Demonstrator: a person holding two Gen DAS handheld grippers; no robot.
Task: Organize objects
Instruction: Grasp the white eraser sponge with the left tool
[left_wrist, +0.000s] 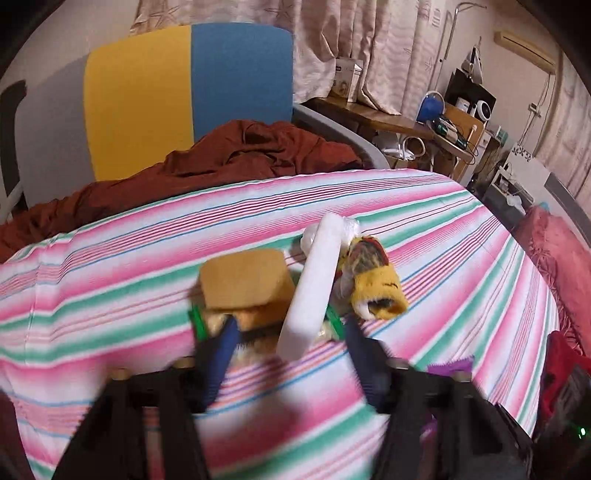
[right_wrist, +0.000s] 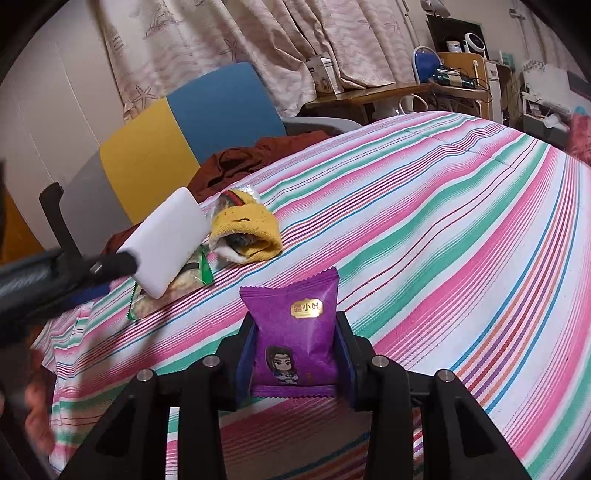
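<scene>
Right tool (right_wrist: 293, 354) pinches purple packet (right_wrist: 295, 332); left tool (right_wrist: 125, 264) pinches white slab (right_wrist: 166, 242).

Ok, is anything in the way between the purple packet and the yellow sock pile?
Nothing visible. Only bare striped sheet lies between the purple packet, clamped in the right hand-held gripper, and the sock and green packet. A white block tilts over the green packet.

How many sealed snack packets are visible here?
2. A purple packet is clamped in the right claw; a green-edged packet lies on the striped bedspread under the white block. A clear wrapper behind the yellow sock may hide another.
</scene>
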